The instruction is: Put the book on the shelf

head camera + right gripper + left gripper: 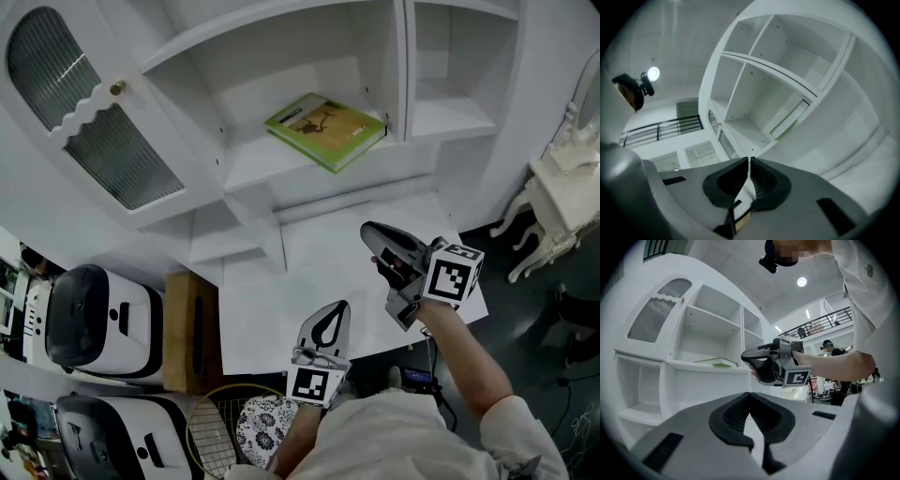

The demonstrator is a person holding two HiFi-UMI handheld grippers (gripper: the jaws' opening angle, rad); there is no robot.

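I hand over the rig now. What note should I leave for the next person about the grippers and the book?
Left gripper: shut, empty, apart from the book.
Right gripper: shut, empty, in front of the shelf, not touching the book.
Book: lies flat on the shelf of the white cabinet.
Done: book is placed.
Left: apparently nothing, perhaps only to draw both grippers back.

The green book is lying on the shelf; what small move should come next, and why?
Probably just draw the right gripper back beside the left gripper. The green book lies flat on the white shelf, clear of both grippers, and both pairs of jaws are together with nothing between them, so the job looks done.
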